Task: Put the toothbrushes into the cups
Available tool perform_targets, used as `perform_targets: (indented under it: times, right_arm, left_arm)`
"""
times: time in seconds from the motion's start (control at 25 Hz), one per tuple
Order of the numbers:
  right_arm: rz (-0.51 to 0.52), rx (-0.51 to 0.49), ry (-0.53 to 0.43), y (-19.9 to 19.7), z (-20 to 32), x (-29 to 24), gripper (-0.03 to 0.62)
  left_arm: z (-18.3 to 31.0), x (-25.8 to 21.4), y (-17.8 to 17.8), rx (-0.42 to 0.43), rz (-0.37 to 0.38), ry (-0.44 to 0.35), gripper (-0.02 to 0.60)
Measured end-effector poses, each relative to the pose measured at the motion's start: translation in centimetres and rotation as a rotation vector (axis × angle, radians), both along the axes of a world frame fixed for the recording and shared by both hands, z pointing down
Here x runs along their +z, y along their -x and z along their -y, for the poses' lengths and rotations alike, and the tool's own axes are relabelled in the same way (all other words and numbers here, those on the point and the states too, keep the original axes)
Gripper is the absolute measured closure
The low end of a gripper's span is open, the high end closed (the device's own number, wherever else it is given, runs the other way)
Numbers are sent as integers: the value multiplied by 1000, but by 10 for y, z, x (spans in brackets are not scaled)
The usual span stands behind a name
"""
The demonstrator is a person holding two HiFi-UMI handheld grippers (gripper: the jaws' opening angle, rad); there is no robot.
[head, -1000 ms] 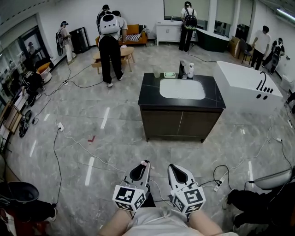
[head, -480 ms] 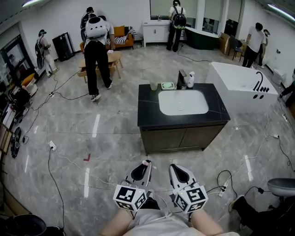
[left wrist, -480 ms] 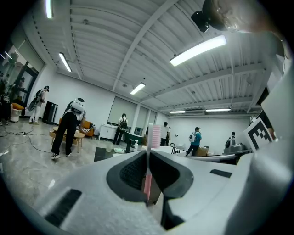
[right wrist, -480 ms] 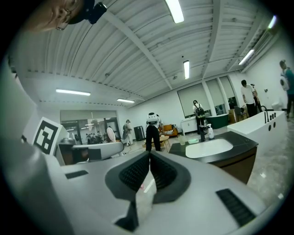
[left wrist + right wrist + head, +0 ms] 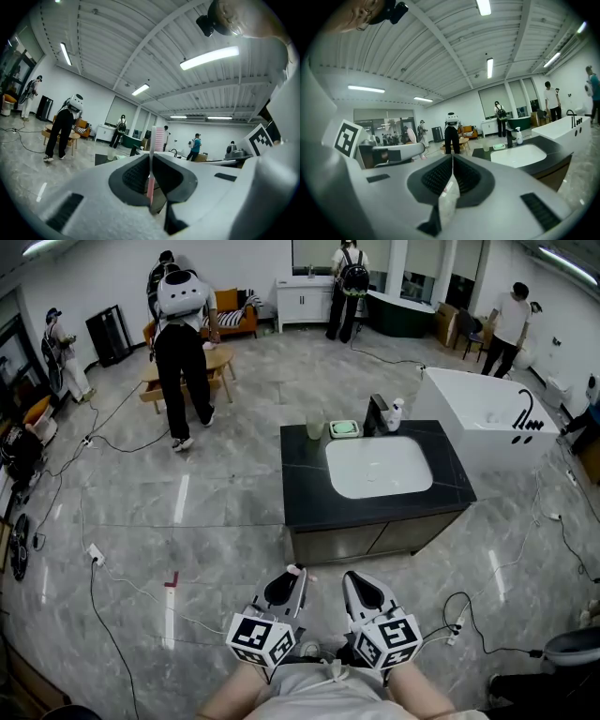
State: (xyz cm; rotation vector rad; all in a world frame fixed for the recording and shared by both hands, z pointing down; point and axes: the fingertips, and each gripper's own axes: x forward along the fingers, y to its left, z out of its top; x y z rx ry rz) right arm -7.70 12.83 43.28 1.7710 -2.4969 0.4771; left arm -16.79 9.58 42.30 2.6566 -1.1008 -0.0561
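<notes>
Both claws are clamped shut: the left claw (image 5: pixel 152 154) on a pink toothbrush (image 5: pixel 157 138), the right claw (image 5: pixel 453 155) on a pale translucent handle (image 5: pixel 447 202), likely another brush. Hold them upright on approach to the cup (image 5: pixel 314 425) at the tabletop's (image 5: pixel 309 502) far left corner.

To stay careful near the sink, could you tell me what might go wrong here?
The corded power strip lies loose close by: a trip hazard. The pink toothbrush stands tall in the shut jaws of the left gripper and might twist. The cup near the counter edge could tip.
</notes>
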Motion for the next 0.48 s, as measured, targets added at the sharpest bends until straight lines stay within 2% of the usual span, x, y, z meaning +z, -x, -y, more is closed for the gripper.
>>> perform_targets:
  times: [0.16,0.48]
  right_arm:
    - [6,1,6,-6,33,8,566]
    - [40,-51,-4,-32,116,20,566]
  left_arm:
    - [29,9,-2,-9,-10,26,546]
    - [103,17,-26,-69,27,5,546]
